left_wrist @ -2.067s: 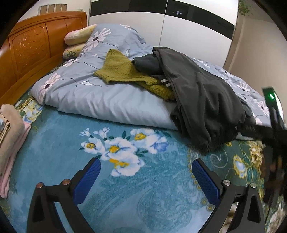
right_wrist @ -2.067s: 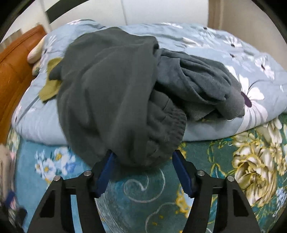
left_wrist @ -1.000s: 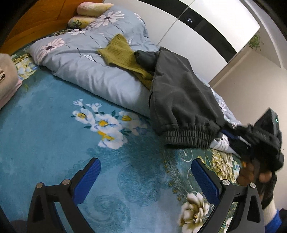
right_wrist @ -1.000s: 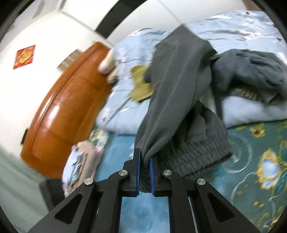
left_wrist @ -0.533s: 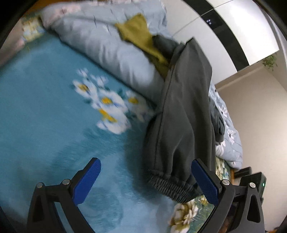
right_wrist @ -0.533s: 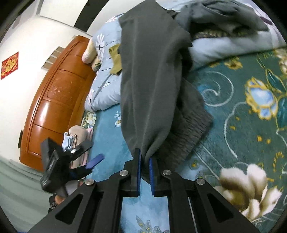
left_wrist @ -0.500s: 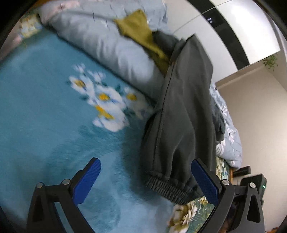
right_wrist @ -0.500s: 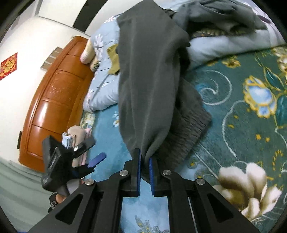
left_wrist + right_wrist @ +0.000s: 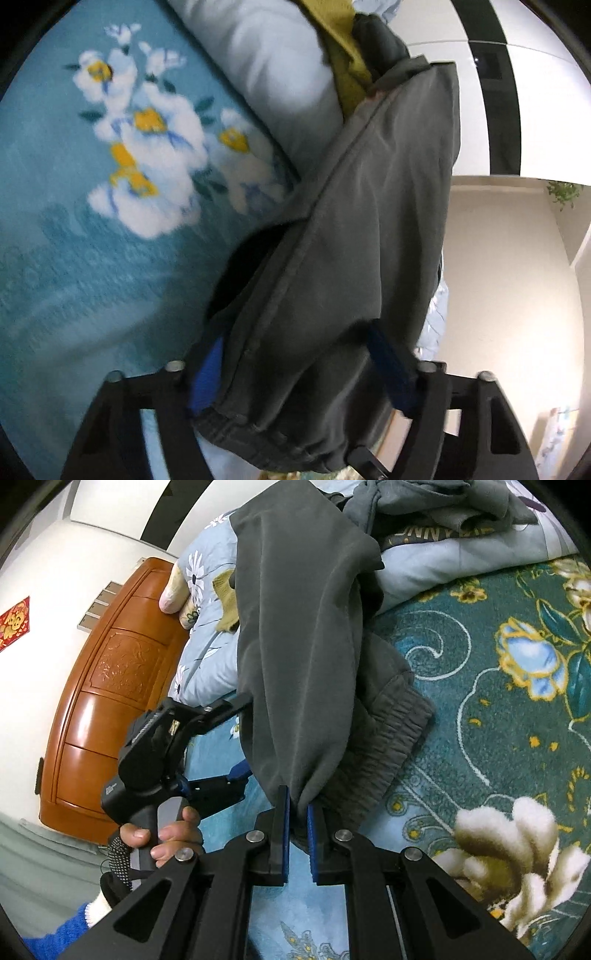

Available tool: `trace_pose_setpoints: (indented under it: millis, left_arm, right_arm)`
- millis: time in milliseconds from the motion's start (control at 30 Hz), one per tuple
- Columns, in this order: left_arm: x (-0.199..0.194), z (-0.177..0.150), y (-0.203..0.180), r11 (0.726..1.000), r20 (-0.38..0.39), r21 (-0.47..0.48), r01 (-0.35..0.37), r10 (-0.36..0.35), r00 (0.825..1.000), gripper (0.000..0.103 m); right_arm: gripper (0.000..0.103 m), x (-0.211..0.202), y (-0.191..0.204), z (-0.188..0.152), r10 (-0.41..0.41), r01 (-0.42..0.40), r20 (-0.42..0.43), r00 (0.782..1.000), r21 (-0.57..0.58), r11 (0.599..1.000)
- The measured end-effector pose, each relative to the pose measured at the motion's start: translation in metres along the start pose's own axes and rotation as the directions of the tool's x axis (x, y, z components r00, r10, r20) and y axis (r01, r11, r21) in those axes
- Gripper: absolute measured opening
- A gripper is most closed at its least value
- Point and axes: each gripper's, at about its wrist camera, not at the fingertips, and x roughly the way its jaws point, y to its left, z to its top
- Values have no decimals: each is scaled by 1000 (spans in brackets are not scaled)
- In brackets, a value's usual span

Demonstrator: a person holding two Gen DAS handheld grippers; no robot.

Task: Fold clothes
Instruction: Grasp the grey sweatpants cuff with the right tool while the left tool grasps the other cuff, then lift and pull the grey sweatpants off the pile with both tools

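Left wrist view: left gripper (image 9: pixel 299 373) has its blue pads spread wide, with the dark grey sweatpants (image 9: pixel 354 258) hanging between them; the cuffed leg end bunches at the gripper base. Fabric fills the gap, but the pads are not pressed together. The pants run up onto the pale blue duvet (image 9: pixel 266 74). A mustard knit garment (image 9: pixel 347 70) lies on the duvet, touching the pants' upper part. Teal floral bedspread (image 9: pixel 74 240) lies below the duvet.

Right wrist view: right gripper (image 9: pixel 295 823) is pinched tight on a fold of the sweatpants (image 9: pixel 295 627), which drape from the duvet (image 9: pixel 443 565) down to it. The elastic cuff (image 9: pixel 391 738) lies on the bedspread (image 9: pixel 498 738) just beside the duvet. A hand (image 9: pixel 162 838) holds the left gripper (image 9: pixel 243 738), its fingers straddling the pants' edge. Wooden headboard (image 9: pixel 110 686) stands beyond the duvet.
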Motion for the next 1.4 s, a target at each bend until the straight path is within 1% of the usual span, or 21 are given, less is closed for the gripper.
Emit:
trace_pose_setpoints:
  millis: [67, 200, 300, 367, 467, 567, 633, 667, 733, 833, 900, 933, 967, 1033, 1067, 1133, 1167, 1200, 1267, 1333, 1400]
  left_arm:
    - [0, -3, -2, 999, -2, 9, -48, 48, 999, 25]
    - [-12, -16, -9, 989, 54, 56, -135, 132, 990, 10]
    - [-33, -29, -26, 958, 144, 158, -239, 217, 965, 7]
    - [-52, -37, -39, 925, 213, 223, -306, 261, 942, 7]
    - [-82, -47, -53, 862, 337, 287, -419, 318, 886, 7]
    - [-118, -47, -64, 787, 458, 318, -529, 361, 812, 7]
    - [-145, -43, -71, 733, 534, 322, -599, 382, 755, 7]
    - [-156, -41, -74, 698, 579, 316, -643, 394, 713, 7]
    - [-180, -39, -80, 600, 685, 282, -749, 420, 595, 7]
    - [-217, -41, -84, 452, 810, 184, -873, 433, 395, 7]
    - [-243, -40, -82, 393, 858, 110, -913, 427, 287, 7]
    - [-255, -38, -83, 373, 874, 78, -925, 420, 243, 7]
    - [-265, -38, -86, 361, 889, 56, -931, 406, 211, 7]
    - [-284, -40, -91, 348, 919, 27, -937, 360, 161, 7]
    - [-288, -46, -95, 331, 933, 30, -943, 330, 145, 7]
    - [-287, -64, -93, 249, 955, 51, -967, 270, 120, 7]
    - [-284, -70, -89, 217, 957, 57, -974, 266, 116, 7]
    - [-280, -73, -78, 206, 949, 71, -976, 288, 130, 7]
    - [-273, -79, -54, 205, 925, 98, -974, 341, 164, 7]
    - [-270, -85, -25, 234, 891, 102, -967, 411, 193, 7]
    - [-270, -94, -1, 268, 866, 90, -959, 455, 208, 7]
  right_arm:
    - [8, -2, 0, -2, 0, 0, 0, 1000, 1, 1000]
    - [8, -3, 1, -9, 7, -7, -2, 1000, 5, 1000]
    - [8, 1, 4, -19, 15, -15, -8, 1000, 12, 1000]
    - [12, -1, 6, -24, 19, -19, -9, 1000, 15, 1000]
    - [17, -4, 10, -30, 27, -26, -11, 1000, 18, 999]
    - [49, -6, 14, -37, 34, -33, -14, 999, 22, 999]
    - [50, -8, 16, -42, 38, -38, -15, 999, 25, 999]
    - [50, -9, 17, -44, 40, -40, -15, 999, 27, 999]
    - [51, -16, 9, -44, 17, -17, 4, 1000, 53, 998]
    - [51, -24, -5, -49, 14, -17, 31, 999, 111, 994]
    - [51, -27, -12, -52, 10, -16, 44, 999, 140, 990]
    - [51, -26, -14, -52, 10, -16, 44, 999, 149, 989]
    - [51, -25, -15, -53, 9, -16, 44, 999, 158, 987]
    - [51, -21, -15, -52, 21, -27, 41, 999, 165, 986]
    - [51, -18, -11, -50, 28, -34, 39, 999, 158, 987]
    - [51, -12, -2, -48, 44, -48, 35, 998, 143, 989]
    - [51, -8, 5, -46, 51, -55, 31, 998, 132, 990]
    - [52, -5, 11, -45, 58, -61, 27, 998, 121, 991]
    - [55, 4, 22, -42, 67, -69, 14, 998, 101, 992]
    - [55, 13, 33, -39, 74, -73, -3, 997, 81, 994]
    - [55, 22, 43, -35, 75, -74, -19, 997, 60, 996]
